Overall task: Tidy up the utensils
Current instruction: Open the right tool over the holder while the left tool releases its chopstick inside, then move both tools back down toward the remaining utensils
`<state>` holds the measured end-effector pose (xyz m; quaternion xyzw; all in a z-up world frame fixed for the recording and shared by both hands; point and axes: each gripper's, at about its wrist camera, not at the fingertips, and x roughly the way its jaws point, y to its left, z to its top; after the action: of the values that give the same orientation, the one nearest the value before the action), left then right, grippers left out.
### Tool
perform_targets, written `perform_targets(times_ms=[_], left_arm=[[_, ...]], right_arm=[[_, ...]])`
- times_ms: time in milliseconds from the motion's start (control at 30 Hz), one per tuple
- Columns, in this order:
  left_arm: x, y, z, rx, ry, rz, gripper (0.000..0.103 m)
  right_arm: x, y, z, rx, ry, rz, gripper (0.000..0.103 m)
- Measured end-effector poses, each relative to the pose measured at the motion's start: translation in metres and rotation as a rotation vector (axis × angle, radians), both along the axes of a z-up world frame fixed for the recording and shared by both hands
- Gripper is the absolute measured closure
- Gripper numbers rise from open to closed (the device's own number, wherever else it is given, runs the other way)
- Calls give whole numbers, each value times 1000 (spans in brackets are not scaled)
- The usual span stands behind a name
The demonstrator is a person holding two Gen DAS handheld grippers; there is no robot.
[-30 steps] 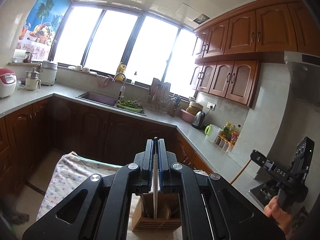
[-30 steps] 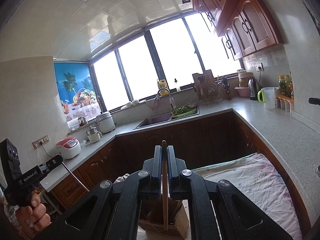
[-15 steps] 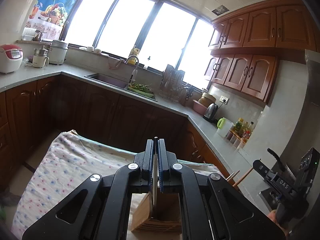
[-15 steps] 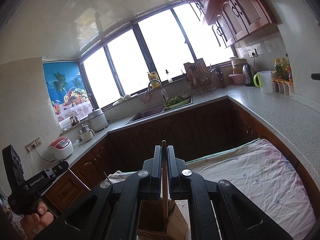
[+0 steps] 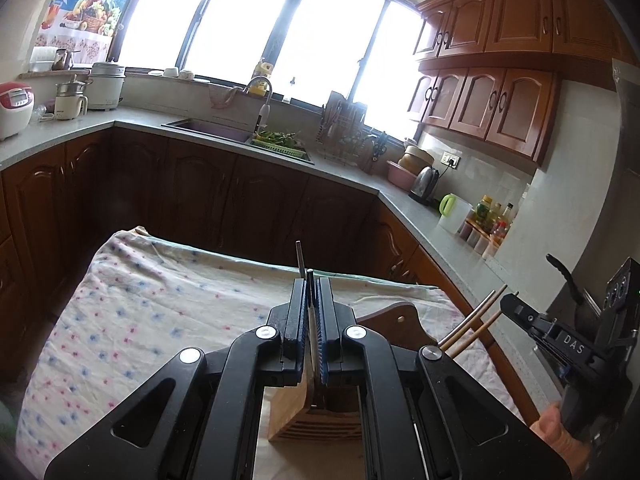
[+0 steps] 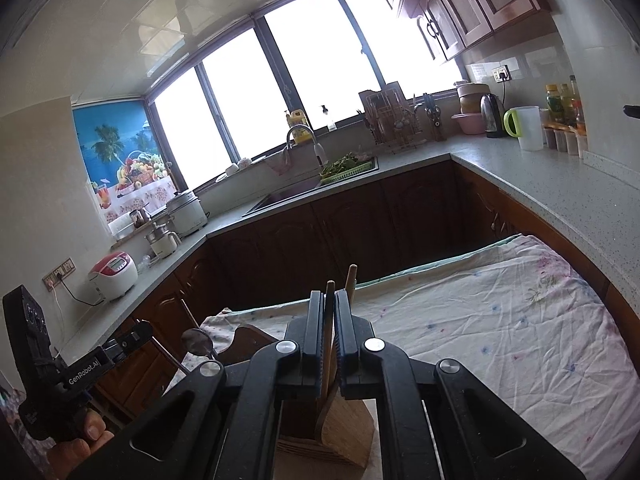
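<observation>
My left gripper (image 5: 311,280) is shut on a thin metal utensil handle (image 5: 310,320) whose lower end goes down into a wooden utensil holder (image 5: 316,416) on the table. My right gripper (image 6: 328,294) is shut on a wooden utensil handle (image 6: 327,344) that reaches down into the same holder (image 6: 336,436). A second wooden handle (image 6: 351,280) stands just right of it. In the left wrist view the right gripper (image 5: 576,344) shows at the far right with chopstick-like handles (image 5: 476,324) beside it. In the right wrist view the left gripper (image 6: 80,372) shows at lower left, with a metal spoon (image 6: 197,342) near it.
The table wears a floral cloth (image 5: 140,304), also seen in the right wrist view (image 6: 500,320). A wooden board (image 5: 400,320) lies behind the holder. Dark cabinets and a grey L-shaped counter (image 6: 540,184) with sink (image 5: 208,130), kettle (image 5: 425,182) and jars ring the table.
Both grippers have tilted down and lowered toward the holder; more of the table cloth shows. Both stay shut on their utensils, whose ends now sit inside the holder.
</observation>
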<state>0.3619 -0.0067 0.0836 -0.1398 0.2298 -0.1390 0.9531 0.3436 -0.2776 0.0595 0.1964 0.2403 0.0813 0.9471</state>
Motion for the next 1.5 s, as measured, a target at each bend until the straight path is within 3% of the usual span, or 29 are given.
perform_targets(times_ms=[233, 433, 467, 500, 633, 700, 767, 800, 833, 967, 1500], left_arm=[[1, -2, 1, 14, 5, -2, 99], [2, 1, 4, 8, 20, -6, 96], [1, 3, 4, 5, 17, -1, 95], [0, 5, 5, 1, 16, 1, 90], [-6, 11, 7, -11, 11, 26, 60], [-10, 14, 7, -14, 16, 39, 48], [-15, 19, 5, -17, 24, 69, 28], [-18, 22, 4, -17, 31, 88, 17], [-21, 25, 3, -21, 35, 99, 14], [-36, 34, -3, -32, 63, 107, 13], [-116, 30, -34, 72, 164, 58, 13]], right_arm=[[2, 0, 0, -3, 15, 7, 97], [1, -3, -3, 10, 17, 2, 89], [-1, -5, -2, 15, 13, 0, 79], [-3, -6, -2, 24, 7, 5, 61], [-9, -6, 3, 23, -8, 9, 39], [-13, -5, 5, 23, -12, 16, 11], [-19, -4, 7, 13, -24, 14, 3], [-22, -4, 7, 10, -27, 16, 3], [-25, -4, 8, 10, -26, 22, 2], [-38, -4, 7, 19, -14, 40, 2], [-123, -11, -22, 13, 69, 65, 2]])
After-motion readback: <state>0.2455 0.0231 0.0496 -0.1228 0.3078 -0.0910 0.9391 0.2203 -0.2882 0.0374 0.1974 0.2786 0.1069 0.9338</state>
